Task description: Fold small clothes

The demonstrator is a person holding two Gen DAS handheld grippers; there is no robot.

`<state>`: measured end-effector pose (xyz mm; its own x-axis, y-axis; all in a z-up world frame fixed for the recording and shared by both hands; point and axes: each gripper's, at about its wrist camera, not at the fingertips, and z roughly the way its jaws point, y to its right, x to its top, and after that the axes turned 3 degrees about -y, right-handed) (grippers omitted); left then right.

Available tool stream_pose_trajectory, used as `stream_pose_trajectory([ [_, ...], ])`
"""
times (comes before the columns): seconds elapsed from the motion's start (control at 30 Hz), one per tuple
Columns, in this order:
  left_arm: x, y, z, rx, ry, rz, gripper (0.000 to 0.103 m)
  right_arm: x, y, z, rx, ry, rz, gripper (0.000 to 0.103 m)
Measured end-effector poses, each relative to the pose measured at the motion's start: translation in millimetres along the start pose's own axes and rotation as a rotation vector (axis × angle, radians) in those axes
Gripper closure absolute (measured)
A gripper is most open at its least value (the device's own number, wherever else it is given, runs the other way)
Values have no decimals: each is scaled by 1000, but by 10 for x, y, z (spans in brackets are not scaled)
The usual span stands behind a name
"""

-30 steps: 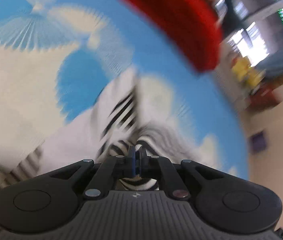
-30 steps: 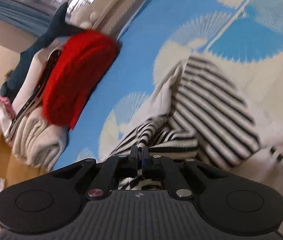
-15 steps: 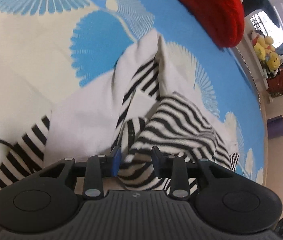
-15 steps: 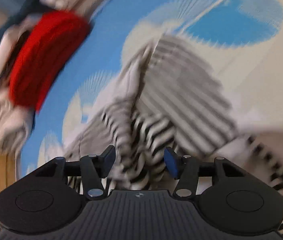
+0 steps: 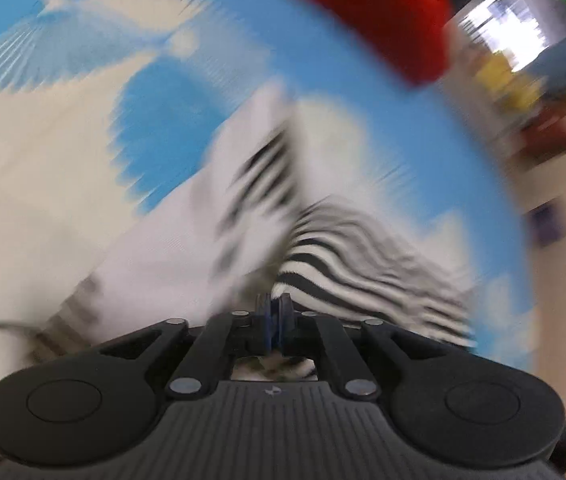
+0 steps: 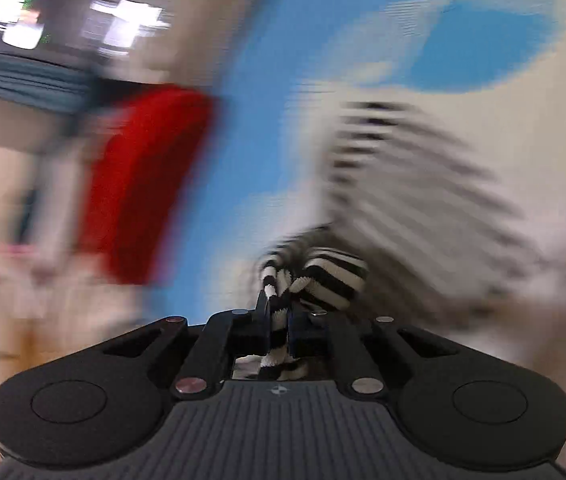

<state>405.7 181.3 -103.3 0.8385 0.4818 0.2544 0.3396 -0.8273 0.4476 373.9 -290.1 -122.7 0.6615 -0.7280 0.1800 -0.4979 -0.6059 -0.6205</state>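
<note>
Pinching striped garment point(image 6: 323, 276) folds, both claws, left point(image 5: 273, 312) and right point(image 6: 279, 320), have just closed; bedspread point(image 5: 203, 92) open beyond.

one striped garment point(image 5: 363, 256), one red cloth point(image 5: 383, 16), one blue patterned mat point(image 5: 187, 128), two hand-held grippers

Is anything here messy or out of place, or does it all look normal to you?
Only the striped garment looks untidy: it lies rumpled and bunched on the blue and cream patterned cover, not yet folded. The right gripper has just closed on a fold of it. Both pictures are blurred, so finer flaws can't be judged.
</note>
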Motion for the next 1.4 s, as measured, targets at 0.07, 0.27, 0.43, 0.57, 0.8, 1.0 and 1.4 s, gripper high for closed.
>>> stream_pose_trajectory([
  [0.07, -6, 29, 32, 11, 2, 14, 93, -60, 81, 60, -141, -18, -9, 70],
  [0.27, -48, 380, -328, -101, 197, 151, 90, -239, -394, -284, -90, 245, -281, 64],
  [0.43, -120, 383, 29, -22, 40, 186, 90, -241, -381, -115, 24, 123, -278, 63],
  [0.57, -136, 330, 187, 110, -10, 235, 95, -238, -105, 237, -167, -52, -169, 66],
  [0.8, -168, 329, 48, 38, 24, 242, 94, -323, -224, -14, -94, -8, -263, 58],
  [1.0, -338, 413, -262, 160, 104, 353, 90, -375, -148, -178, -178, -17, -288, 56],
  [1.4, -1212, 418, -2494, -103, 491, 476, 90, -904, 79, -2469, 102, 402, -553, 56],
])
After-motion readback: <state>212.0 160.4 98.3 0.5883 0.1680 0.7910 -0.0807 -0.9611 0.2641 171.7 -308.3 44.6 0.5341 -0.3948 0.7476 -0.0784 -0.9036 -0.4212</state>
